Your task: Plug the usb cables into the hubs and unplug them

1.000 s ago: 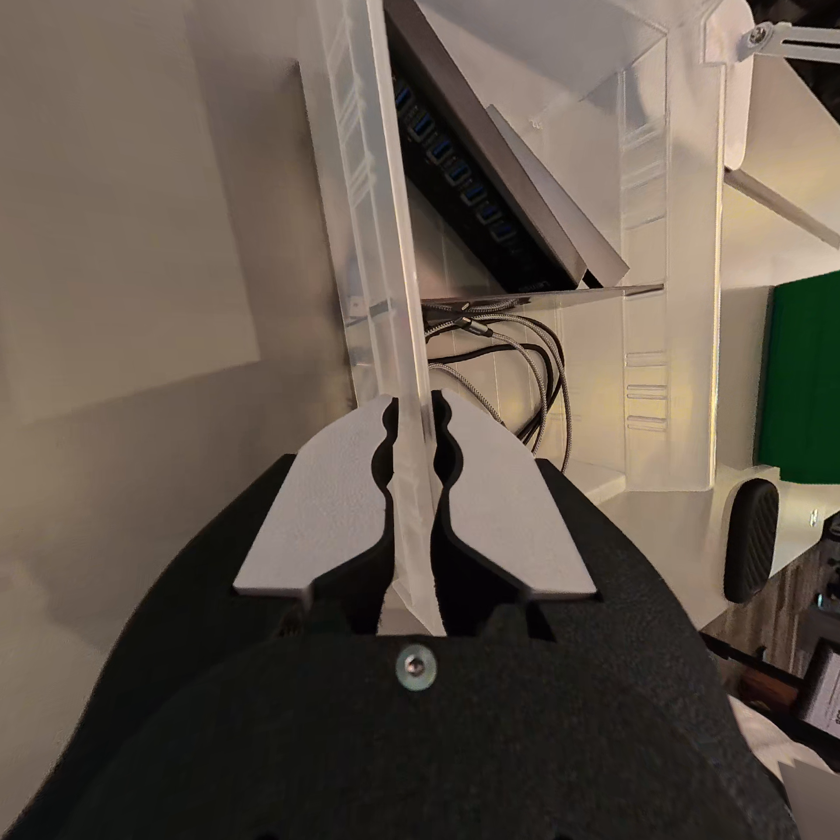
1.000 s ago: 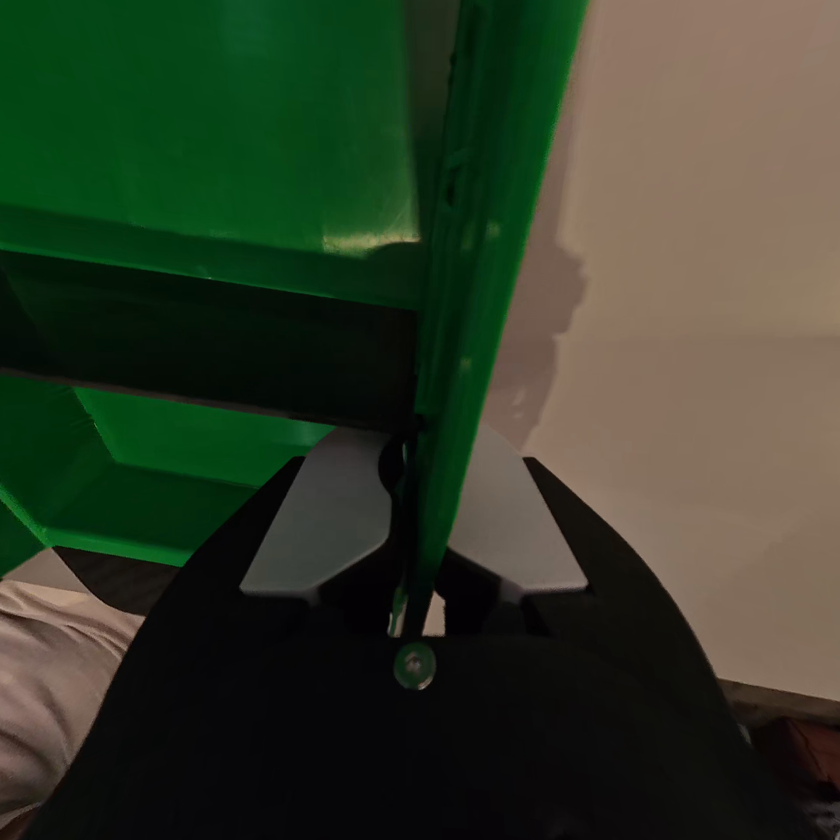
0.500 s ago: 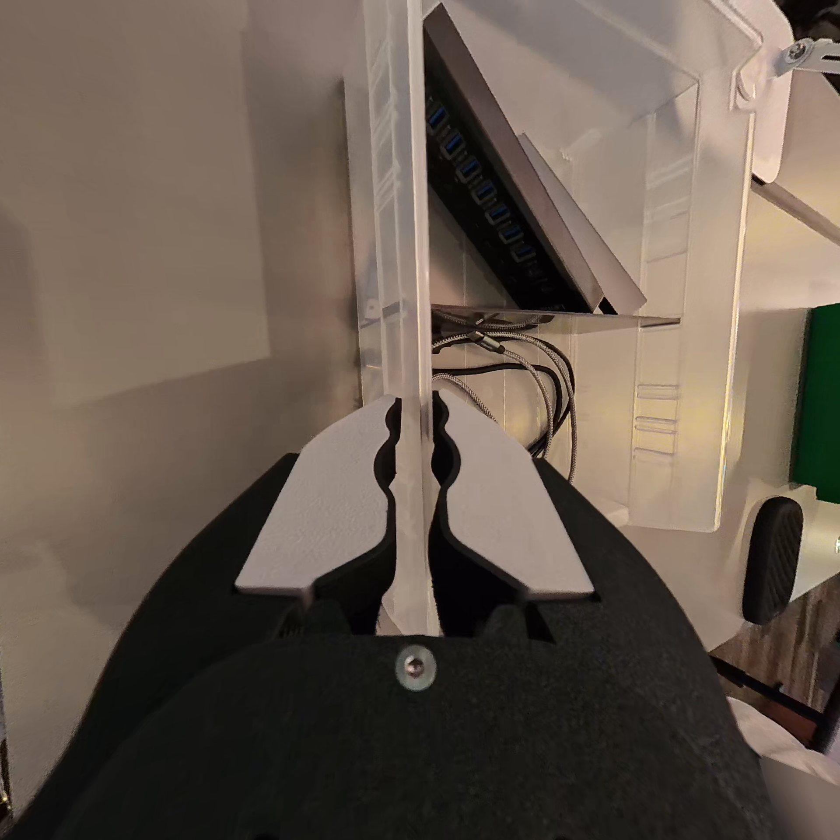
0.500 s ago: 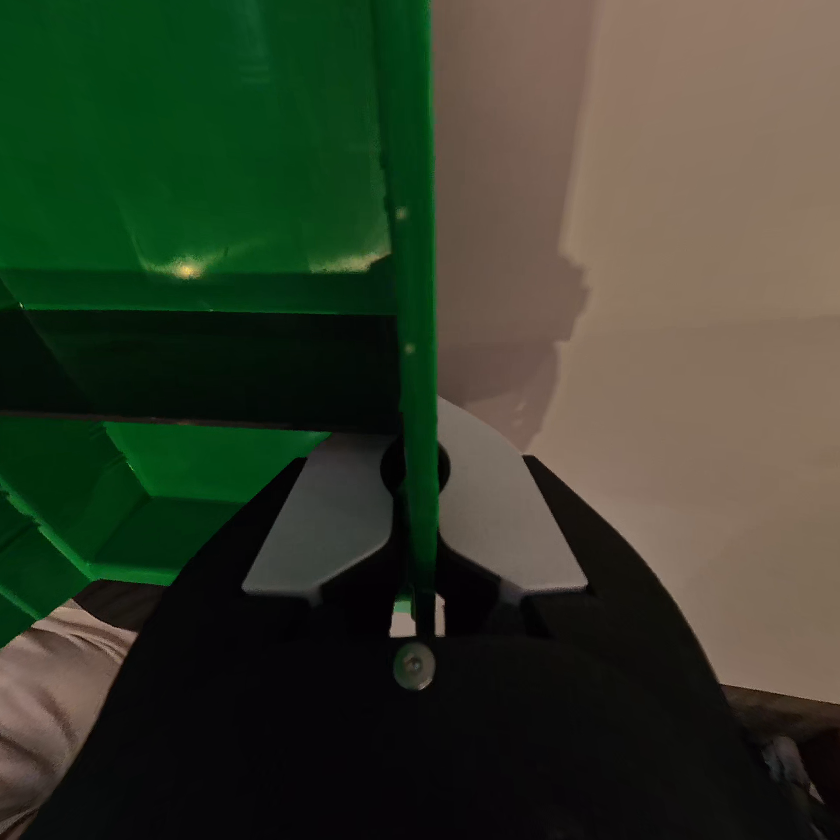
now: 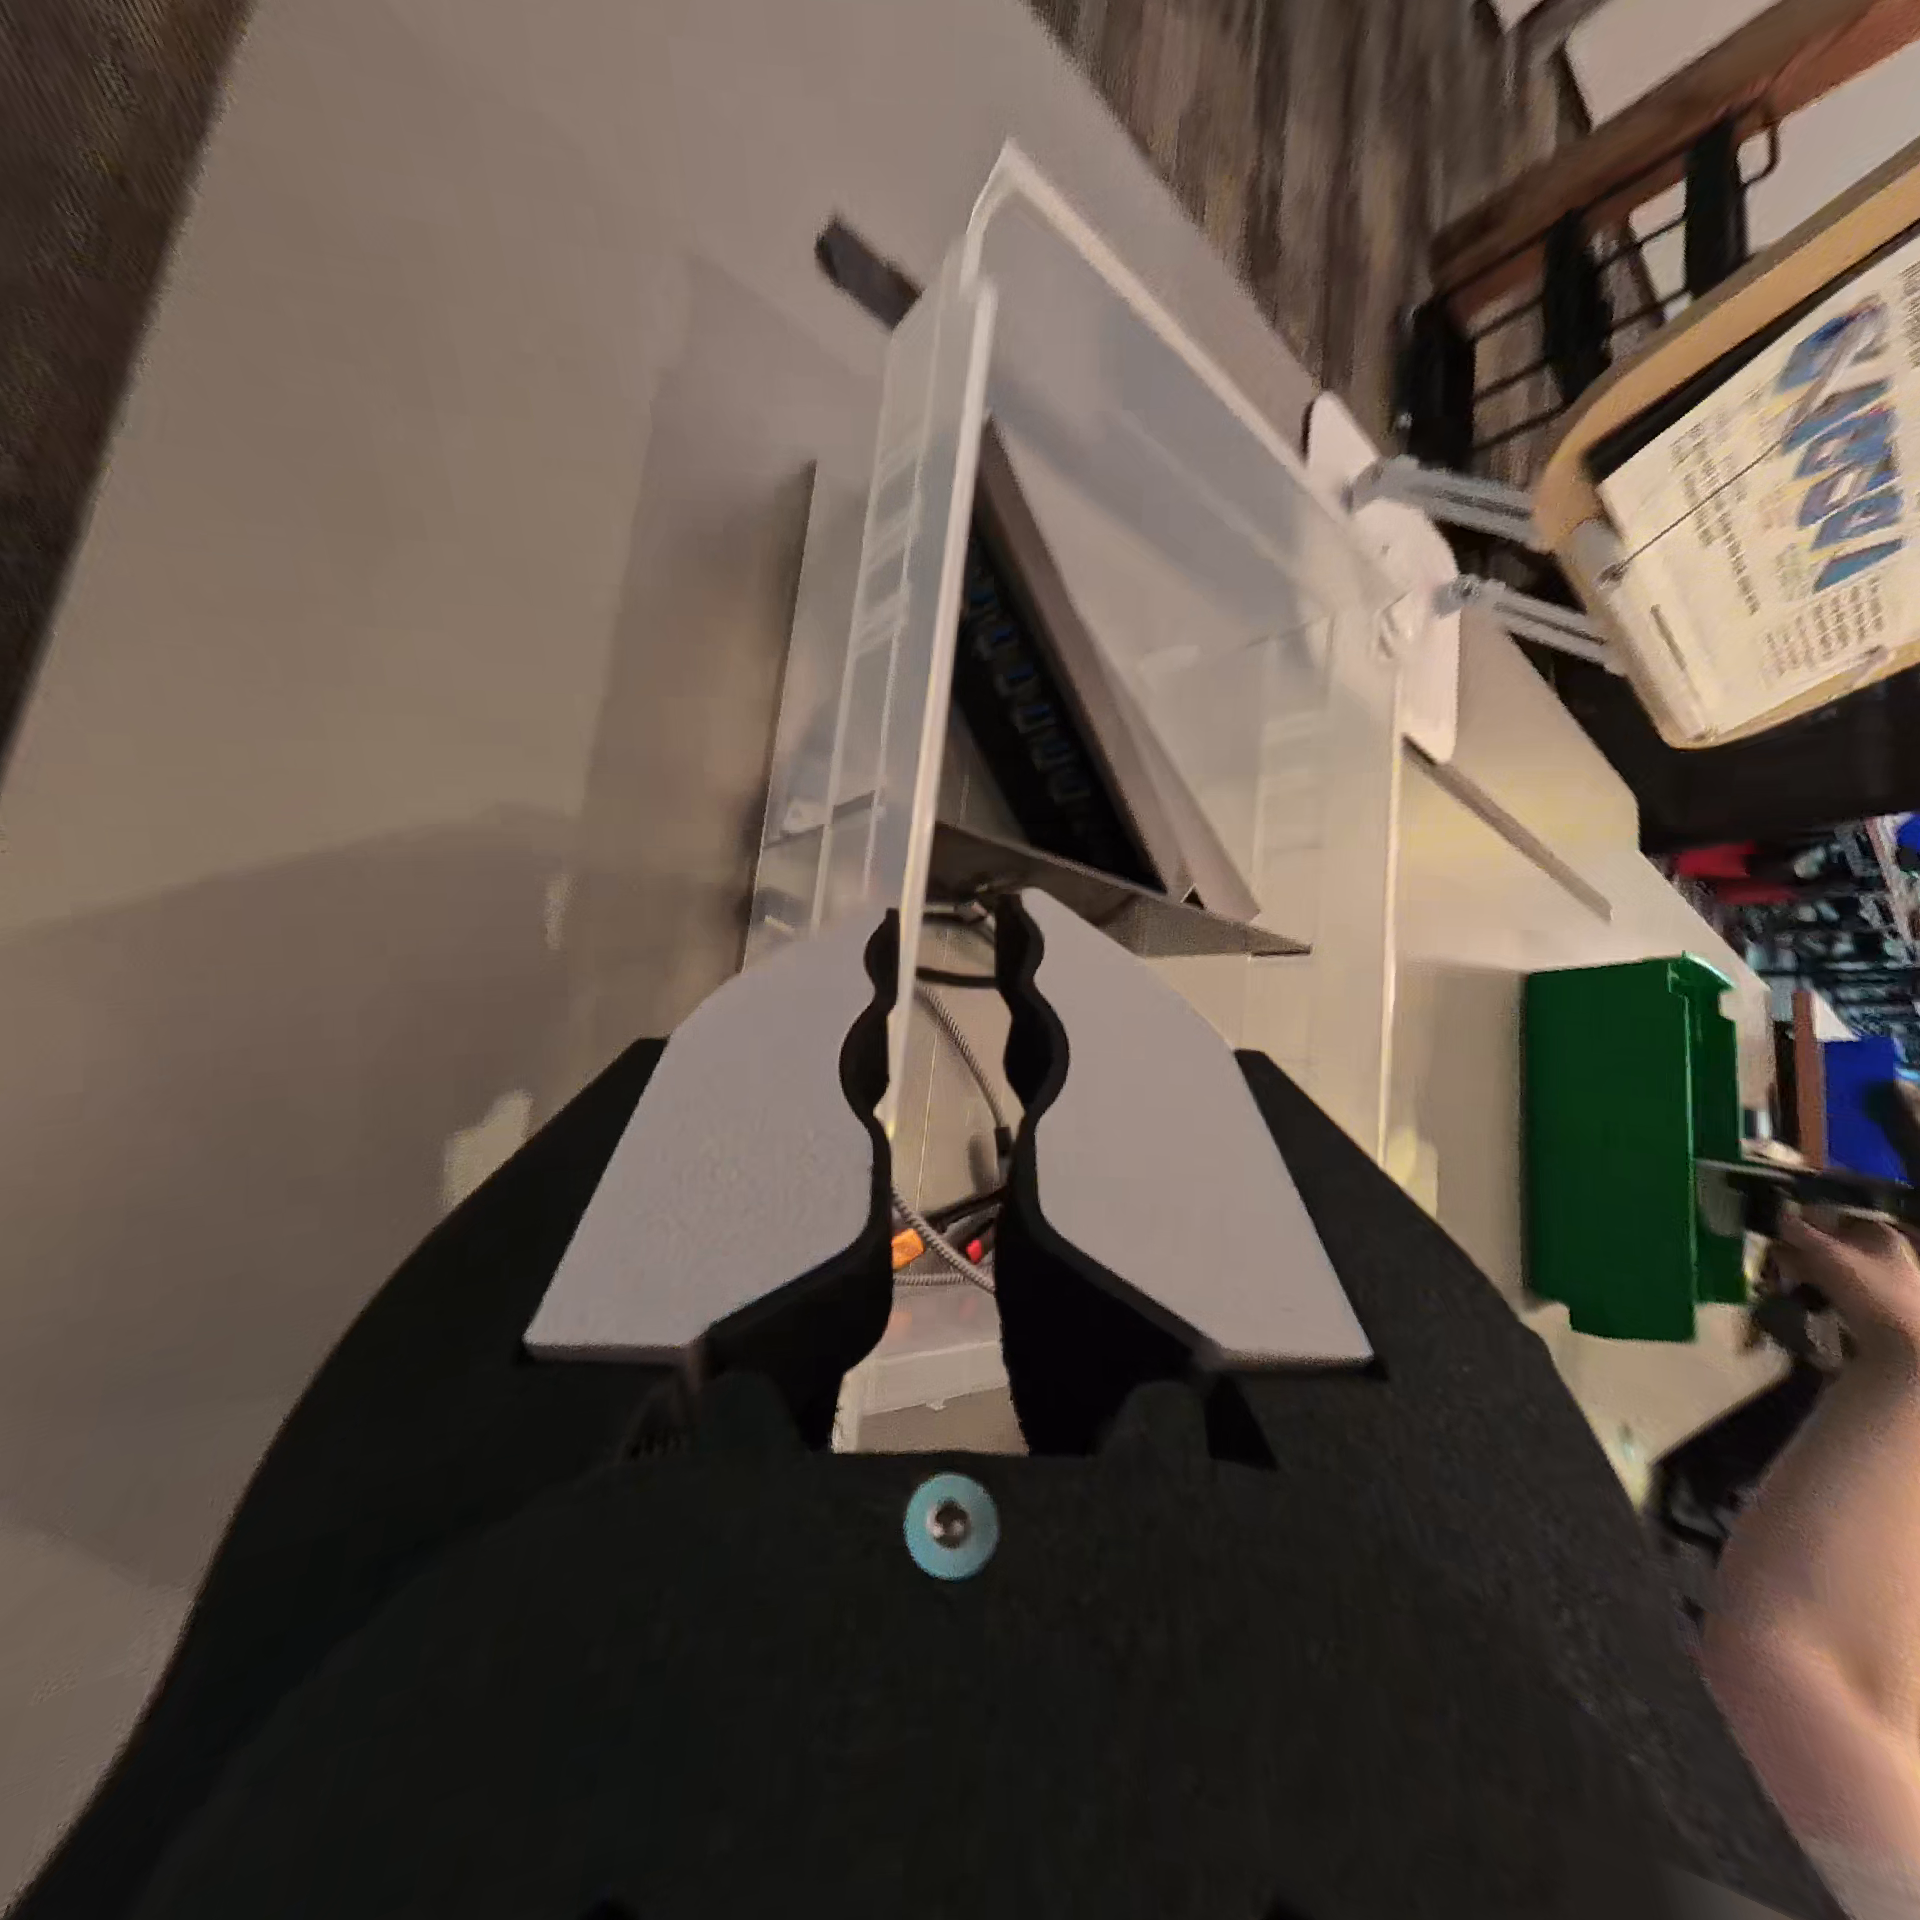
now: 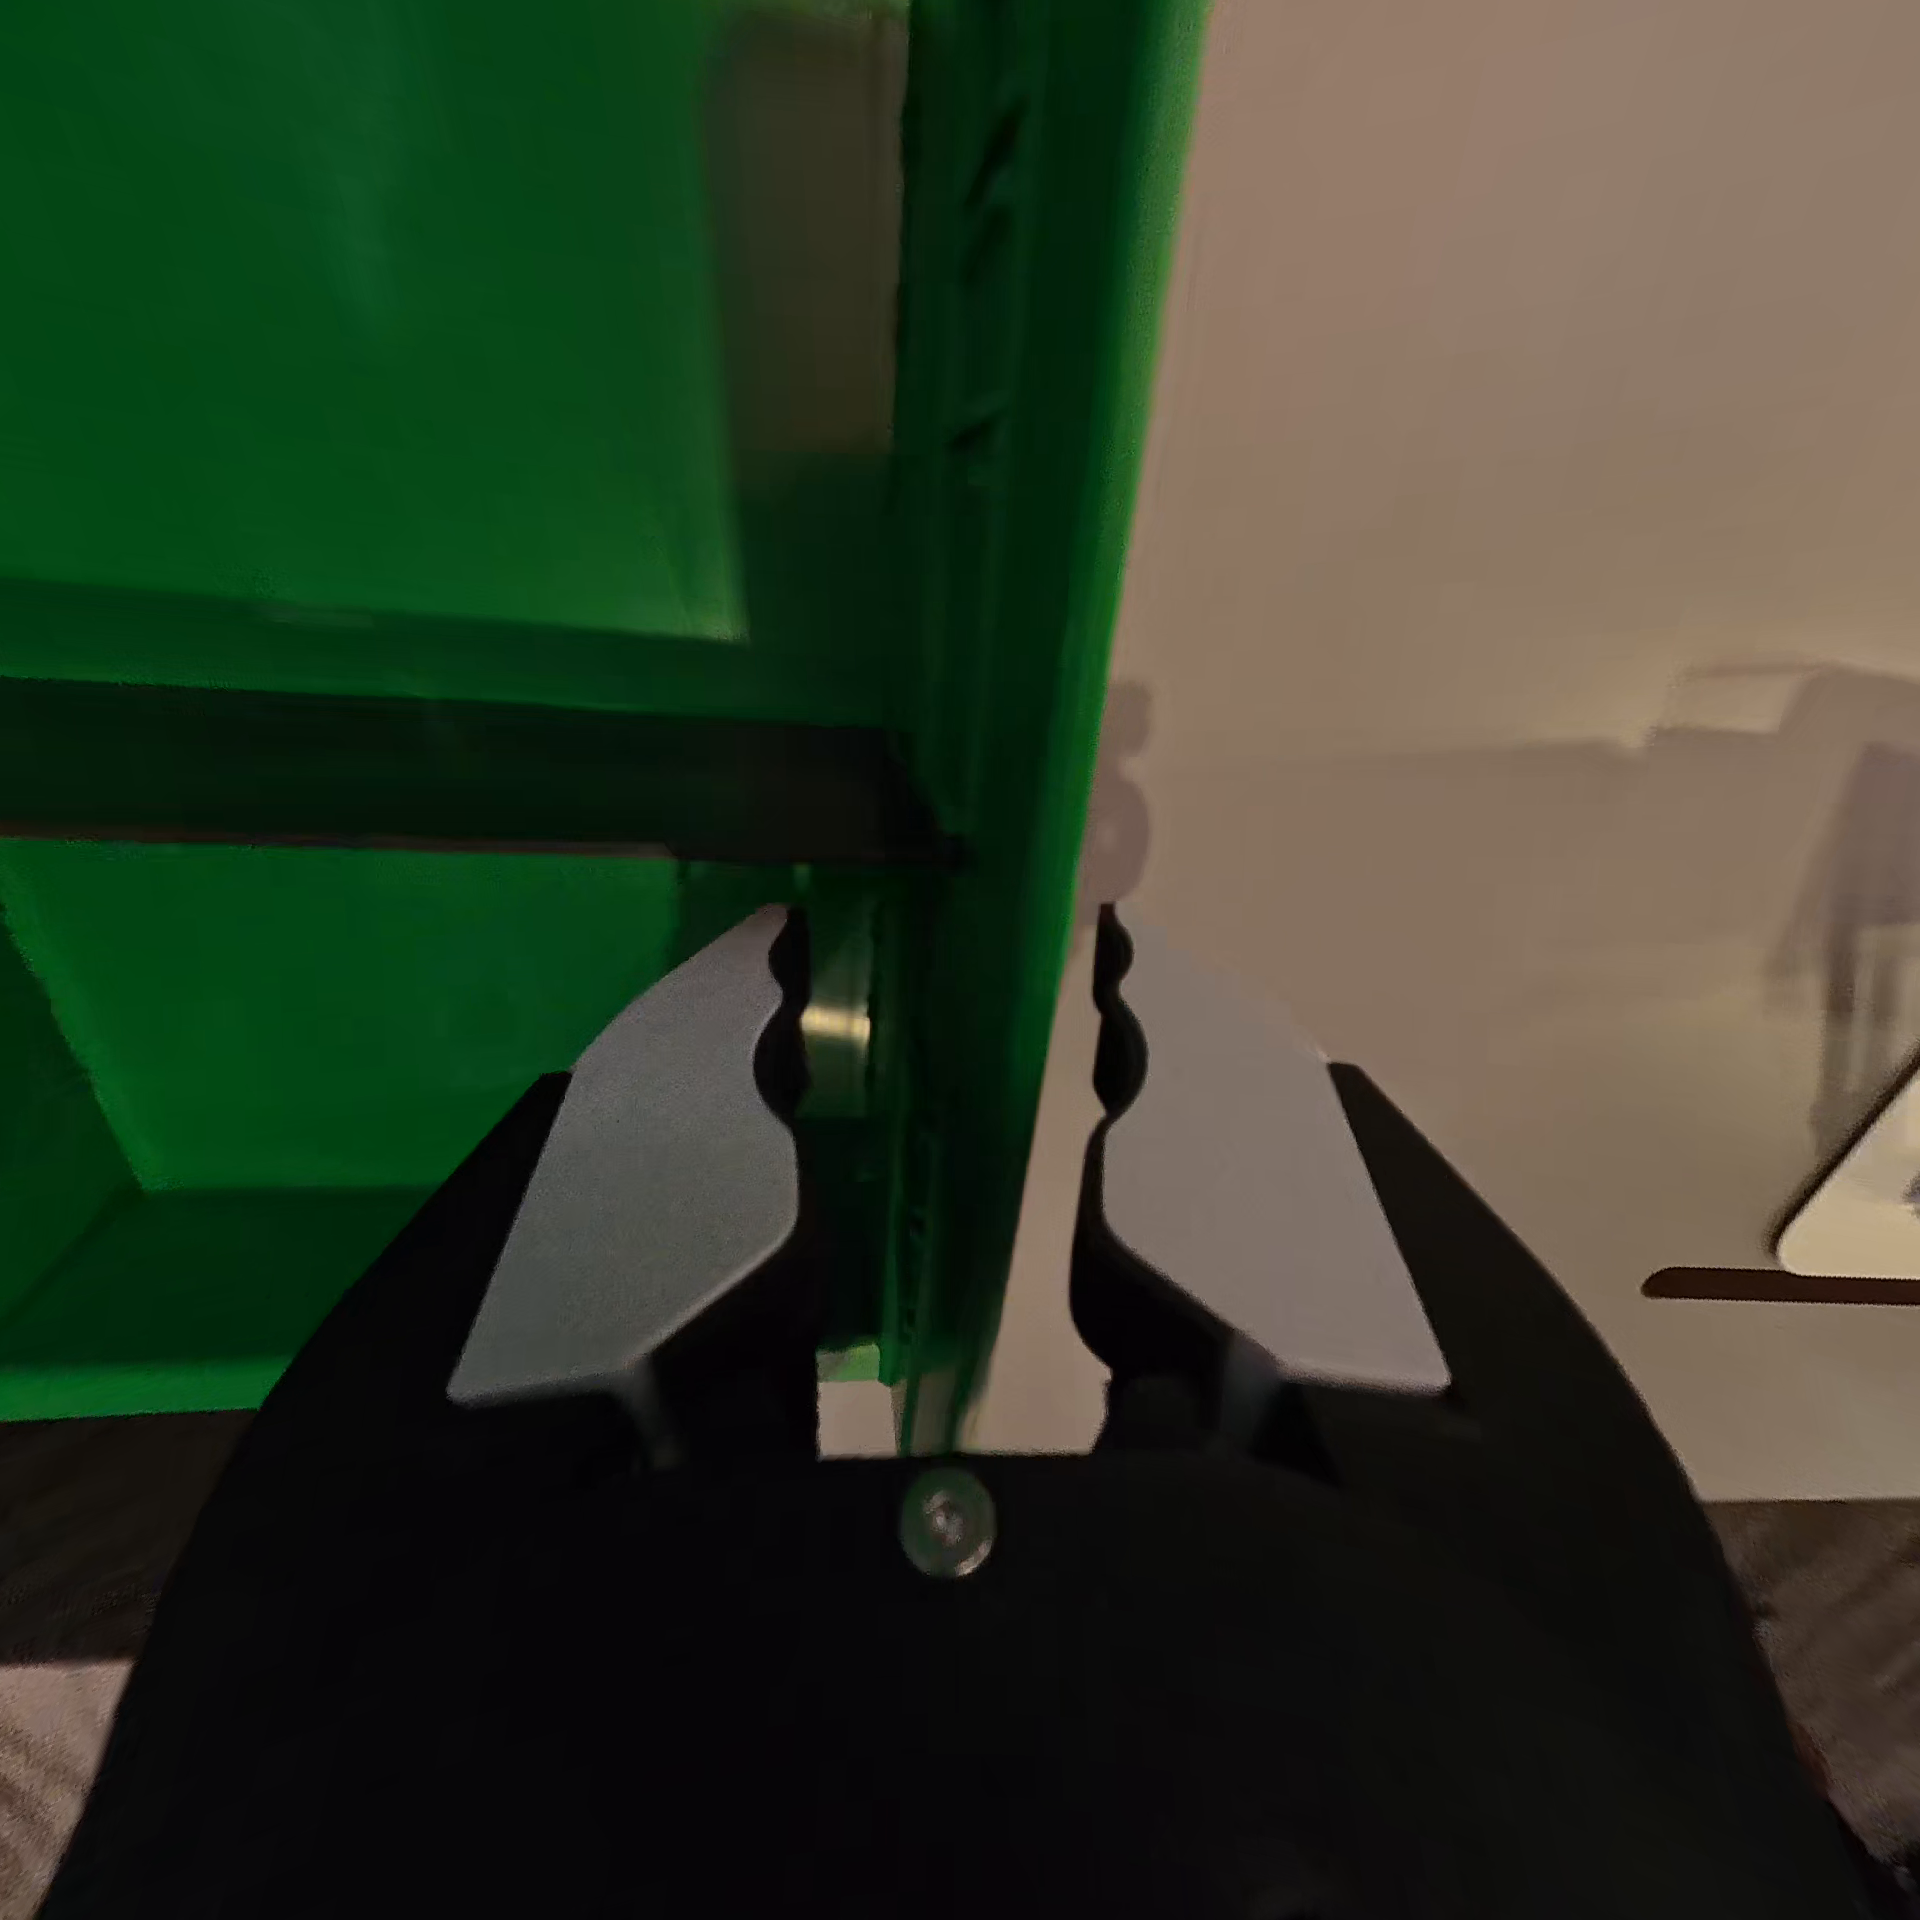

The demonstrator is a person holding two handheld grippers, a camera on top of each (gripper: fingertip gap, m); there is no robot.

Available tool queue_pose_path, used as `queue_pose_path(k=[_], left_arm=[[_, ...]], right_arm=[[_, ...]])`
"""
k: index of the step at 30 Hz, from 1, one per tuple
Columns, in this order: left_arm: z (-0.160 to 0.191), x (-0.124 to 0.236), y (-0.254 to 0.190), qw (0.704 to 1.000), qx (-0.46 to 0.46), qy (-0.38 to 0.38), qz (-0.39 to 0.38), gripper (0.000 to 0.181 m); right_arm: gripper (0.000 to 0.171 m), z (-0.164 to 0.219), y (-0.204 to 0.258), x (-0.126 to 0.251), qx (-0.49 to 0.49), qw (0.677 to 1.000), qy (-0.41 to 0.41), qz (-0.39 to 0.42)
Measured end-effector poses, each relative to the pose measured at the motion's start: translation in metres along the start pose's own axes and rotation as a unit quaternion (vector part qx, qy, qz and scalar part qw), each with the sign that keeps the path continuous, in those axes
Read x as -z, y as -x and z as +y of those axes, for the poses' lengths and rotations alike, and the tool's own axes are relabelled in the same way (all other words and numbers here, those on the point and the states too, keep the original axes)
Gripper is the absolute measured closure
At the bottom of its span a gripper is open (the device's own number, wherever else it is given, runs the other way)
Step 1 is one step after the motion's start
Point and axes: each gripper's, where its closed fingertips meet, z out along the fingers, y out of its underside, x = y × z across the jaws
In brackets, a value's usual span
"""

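Observation:
My left gripper (image 5: pixel 948 914) is slightly open, its jaws either side of the near wall of a clear plastic bin (image 5: pixel 1195 499). The wall lies against the left finger and the right finger stands off it. Inside the bin a black USB hub (image 5: pixel 1023 675) with blue ports leans tilted, and braided cables (image 5: pixel 935 1262) lie below it. My right gripper (image 6: pixel 945 914) is open wide, straddling the side wall of a green bin (image 6: pixel 416 364) without touching it. A dark divider (image 6: pixel 416 758) crosses the green bin. What lies in the green bin is hidden.
Both bins sit on a white table (image 5: pixel 364 520). The green bin (image 5: pixel 1621 1143) stands right of the clear one, with a person's hand (image 5: pixel 1849 1299) beside it. A white clamp arm (image 5: pixel 1455 499) and a board with a printed sheet (image 5: pixel 1766 468) are beyond the table's far right. The tips of one gripper are about 90 centimetres away from the tips of the other. The left tips stand about 15 centimetres off the black USB hub (image 5: pixel 1023 675).
Both grippers were shut on their bins' walls and have now opened, the right one wide, the left one a little. The left view has swung and pulled back.

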Motion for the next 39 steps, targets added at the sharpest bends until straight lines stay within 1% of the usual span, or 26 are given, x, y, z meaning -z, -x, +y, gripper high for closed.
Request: queue_pose_path(k=[3,4,5,6,7,8,10,11,12,13,14,15,16,18,20,22,24,27,29,30,32,33,34,35,36,39], left_arm=[[-0.02,0.021,-0.028,0.996,-0.057,-0.066,0.004,0.162],[-0.027,0.026,-0.042,0.993,-0.083,-0.088,0.012,0.162],[-0.032,0.029,-0.058,0.988,-0.111,-0.106,0.022,0.162],[-0.036,0.03,-0.075,0.982,-0.14,-0.12,0.036,0.161],[-0.039,0.029,-0.091,0.976,-0.167,-0.132,0.047,0.159],[-0.041,0.024,-0.103,0.971,-0.187,-0.14,0.05,0.152],[-0.045,0.003,-0.115,0.968,-0.195,-0.15,0.039,0.093],[-0.043,-0.014,-0.116,0.97,-0.198,-0.141,0.031,0.089],[-0.037,-0.034,-0.115,0.974,-0.198,-0.105,0.024,0.092],[-0.029,-0.053,-0.11,0.981,-0.187,-0.055,0.01,0.094],[-0.022,-0.071,-0.105,0.985,-0.172,-0.006,-0.005,0.096],[-0.015,-0.085,-0.101,0.987,-0.159,0.034,-0.017,0.097],[-0.011,-0.096,-0.097,0.987,-0.149,0.056,-0.035,0.101],[-0.016,-0.108,-0.082,0.98,-0.157,0.063,-0.107,0.102],[-0.025,-0.109,-0.068,0.967,-0.17,0.059,-0.177,0.103],[-0.025,-0.114,-0.062,0.964,-0.159,0.07,-0.2,0.101],[-0.019,-0.127,-0.055,0.961,-0.146,0.106,-0.208,0.101],[-0.012,-0.144,-0.036,0.947,-0.14,0.152,-0.247,0.101],[-0.007,-0.15,-0.023,0.936,-0.133,0.176,-0.273,0.092],[-0.006,-0.152,-0.018,0.932,-0.129,0.186,-0.284,0.092],[-0.002,-0.154,-0.01,0.923,-0.123,0.202,-0.303,0.093],[0.002,-0.156,-0.006,0.918,-0.122,0.213,-0.312,0.098],[0.006,-0.16,-0.006,0.918,-0.117,0.226,-0.305,0.099],[0.009,-0.165,-0.012,0.926,-0.103,0.23,-0.282,0.108],[0.013,-0.168,-0.018,0.934,-0.087,0.235,-0.256,0.125],[0.019,-0.166,-0.019,0.938,-0.058,0.243,-0.239,0.133]], right_arm=[[0.116,-0.019,-0.008,0.051,-0.019,0.993,-0.109,0.046],[0.115,-0.029,-0.009,0.075,-0.026,0.984,-0.165,0.067],[0.115,-0.043,-0.006,0.104,-0.028,0.967,-0.239,0.083],[0.114,-0.057,0.001,0.138,-0.026,0.94,-0.326,0.095],[0.114,-0.068,0.014,0.174,-0.023,0.905,-0.414,0.097],[0.114,-0.074,0.031,0.207,-0.018,0.865,-0.493,0.089],[0.109,-0.077,0.066,0.26,-0.009,0.779,-0.624,0.067],[0.11,-0.078,0.083,0.28,-0.002,0.739,-0.671,0.059],[0.112,-0.081,0.099,0.29,0.005,0.721,-0.692,0.049],[0.112,-0.086,0.113,0.291,0.009,0.721,-0.692,0.034],[0.112,-0.093,0.127,0.288,0.014,0.73,-0.683,0.017],[0.112,-0.101,0.14,0.281,0.024,0.74,-0.672,0.001],[0.111,-0.109,0.154,0.275,0.039,0.747,-0.663,-0.014],[0.11,-0.125,0.175,0.261,0.067,0.759,-0.647,-0.032],[0.108,-0.137,0.186,0.242,0.092,0.781,-0.618,-0.022],[0.108,-0.143,0.187,0.224,0.116,0.802,-0.586,0.004],[0.108,-0.147,0.184,0.211,0.122,0.817,-0.563,0.022],[0.108,-0.149,0.18,0.204,0.123,0.824,-0.552,0.031],[0.108,-0.149,0.181,0.206,0.124,0.82,-0.559,0.021],[0.109,-0.149,0.182,0.208,0.125,0.815,-0.565,0.011],[0.109,-0.148,0.184,0.211,0.123,0.809,-0.574,-0.008],[0.109,-0.148,0.184,0.211,0.121,0.81,-0.574,-0.013],[0.109,-0.147,0.183,0.211,0.119,0.81,-0.574,-0.015],[0.109,-0.147,0.183,0.21,0.118,0.81,-0.574,-0.015],[0.11,-0.147,0.181,0.21,0.118,0.811,-0.573,-0.012],[0.11,-0.147,0.18,0.206,0.122,0.816,-0.565,0.001]])
